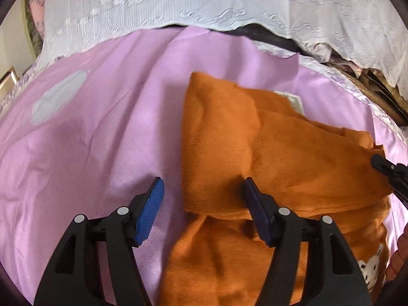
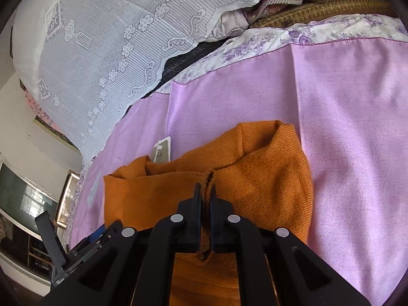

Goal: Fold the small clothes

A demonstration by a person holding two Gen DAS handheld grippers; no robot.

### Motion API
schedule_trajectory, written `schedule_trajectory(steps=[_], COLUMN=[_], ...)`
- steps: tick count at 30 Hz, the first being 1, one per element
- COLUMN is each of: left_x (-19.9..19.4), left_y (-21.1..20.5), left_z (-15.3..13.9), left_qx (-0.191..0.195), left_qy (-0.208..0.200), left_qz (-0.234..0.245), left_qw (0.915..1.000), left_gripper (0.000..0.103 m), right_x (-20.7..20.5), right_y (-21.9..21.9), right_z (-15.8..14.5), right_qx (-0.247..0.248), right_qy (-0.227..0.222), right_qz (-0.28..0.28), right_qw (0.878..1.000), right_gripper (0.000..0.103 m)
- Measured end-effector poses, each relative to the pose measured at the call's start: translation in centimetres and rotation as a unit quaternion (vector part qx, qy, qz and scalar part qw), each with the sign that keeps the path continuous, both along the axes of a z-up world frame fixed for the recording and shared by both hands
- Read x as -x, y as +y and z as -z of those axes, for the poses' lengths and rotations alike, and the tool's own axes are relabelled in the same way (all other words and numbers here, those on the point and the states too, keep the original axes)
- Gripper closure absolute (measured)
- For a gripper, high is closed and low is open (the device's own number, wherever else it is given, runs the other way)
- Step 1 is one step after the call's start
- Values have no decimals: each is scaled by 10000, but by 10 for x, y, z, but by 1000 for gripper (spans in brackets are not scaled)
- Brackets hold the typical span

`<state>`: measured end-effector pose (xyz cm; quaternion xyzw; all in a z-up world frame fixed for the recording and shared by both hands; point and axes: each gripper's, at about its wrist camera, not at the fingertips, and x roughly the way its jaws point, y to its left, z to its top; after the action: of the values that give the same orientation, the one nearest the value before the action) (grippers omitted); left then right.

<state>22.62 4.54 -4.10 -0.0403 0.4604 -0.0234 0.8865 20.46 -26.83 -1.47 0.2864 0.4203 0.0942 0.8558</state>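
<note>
A small orange knitted sweater (image 1: 280, 153) lies partly folded on a pink sheet (image 1: 102, 140). A white animal motif (image 1: 369, 267) shows on its lower right. My left gripper (image 1: 203, 186) stands open over the sweater's left edge, with one blue pad (image 1: 150, 211) above the sheet and the other above the knit, neither pressing. In the right wrist view my right gripper (image 2: 205, 187) is shut on a pinched ridge of the sweater (image 2: 255, 173). A paper tag (image 2: 162, 150) pokes out behind the garment.
White lace cloth (image 1: 204, 2) drapes over a pile along the far side. A floral border (image 2: 280, 38) edges the pink sheet (image 2: 344, 127). A grey patch (image 1: 58, 99) marks the sheet at left. A hand (image 1: 399, 252) shows at the right rim. Furniture and a frame (image 2: 63, 199) stand beyond the bed.
</note>
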Motion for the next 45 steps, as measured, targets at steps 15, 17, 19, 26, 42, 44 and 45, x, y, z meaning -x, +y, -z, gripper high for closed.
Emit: schedule_trajectory(steps=[15, 17, 19, 26, 42, 44, 45], left_x=[22, 24, 28, 49, 25, 30, 35], left_y=[32, 30, 24, -6, 61, 71, 73], left_z=[-38, -38, -35, -19, -9, -8, -9], left_qx=[47, 57, -24, -1654, -253, 96, 80], left_qy=[-576, -520, -450, -794, -103, -44, -97], left_qz=[-202, -43, 207, 622, -569, -648, -724], left_qw=[9981, 9986, 9988, 9810, 9980, 9978, 9973], left_gripper=[34, 34, 34, 16, 4, 5, 5], right_x=[18, 18, 17, 17, 17, 19, 20], right_y=[15, 33, 46, 26, 18, 17, 16], right_z=[-32, -33, -27, 6, 13, 12, 9], right_qx=[639, 584, 523, 31, -67, -36, 18], right_qy=[-538, -523, -399, 173, 266, 280, 277], right_qz=[166, -190, -412, -169, -106, -45, 15], right_qw=[9964, 9967, 9970, 9997, 9996, 9996, 9996], right_gripper=[87, 86, 86, 88, 101, 101, 98])
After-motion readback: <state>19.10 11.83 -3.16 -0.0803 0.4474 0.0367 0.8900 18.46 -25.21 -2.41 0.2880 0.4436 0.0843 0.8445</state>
